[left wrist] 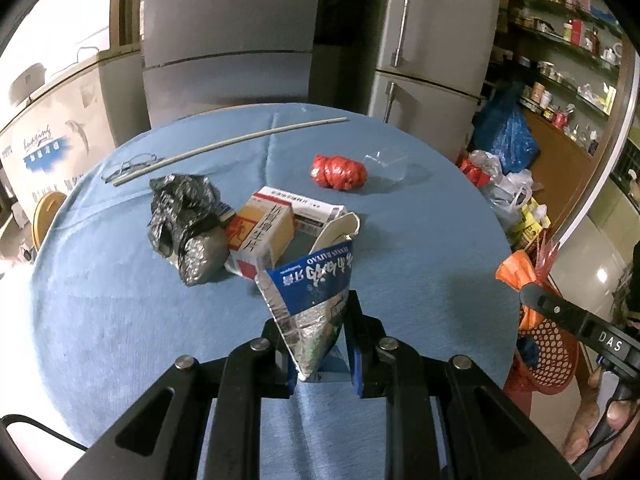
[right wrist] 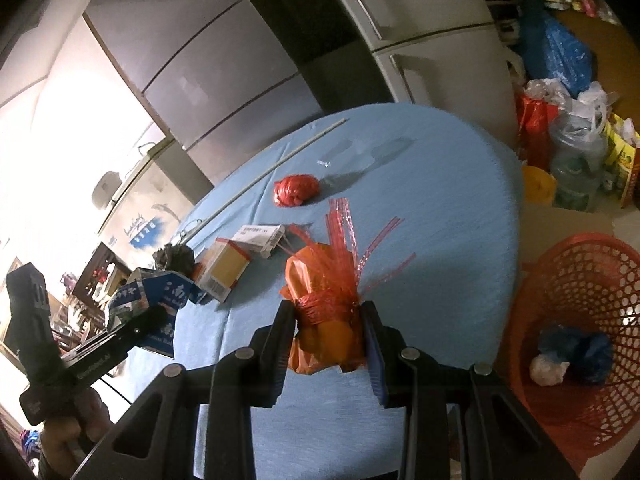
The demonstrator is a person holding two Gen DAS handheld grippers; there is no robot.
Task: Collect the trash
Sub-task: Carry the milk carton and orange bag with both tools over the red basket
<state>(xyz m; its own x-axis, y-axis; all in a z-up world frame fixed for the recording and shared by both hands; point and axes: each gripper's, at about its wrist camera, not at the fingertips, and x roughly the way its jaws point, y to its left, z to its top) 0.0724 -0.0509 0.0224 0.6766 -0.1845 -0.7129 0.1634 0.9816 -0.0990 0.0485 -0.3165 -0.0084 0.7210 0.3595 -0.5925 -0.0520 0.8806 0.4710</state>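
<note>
The left tool (left wrist: 320, 344) pinches a blue foil pouch (left wrist: 316, 292) above the table (left wrist: 120, 280). The right tool (right wrist: 330, 332) clamps an orange bag (right wrist: 324, 320), with the red basket (right wrist: 580, 280) just beside it. Farther off lie a black bag (left wrist: 184, 220), boxes (left wrist: 264, 236) and a red wad (left wrist: 339, 172).

Boxes (left wrist: 262, 236): two. Red wad (left wrist: 339, 172): one. Basket (right wrist: 580, 320): one.

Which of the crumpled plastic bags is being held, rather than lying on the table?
The orange bag tied with red string, clamped in the right gripper. The black bag and red bundle lie loose.
</note>
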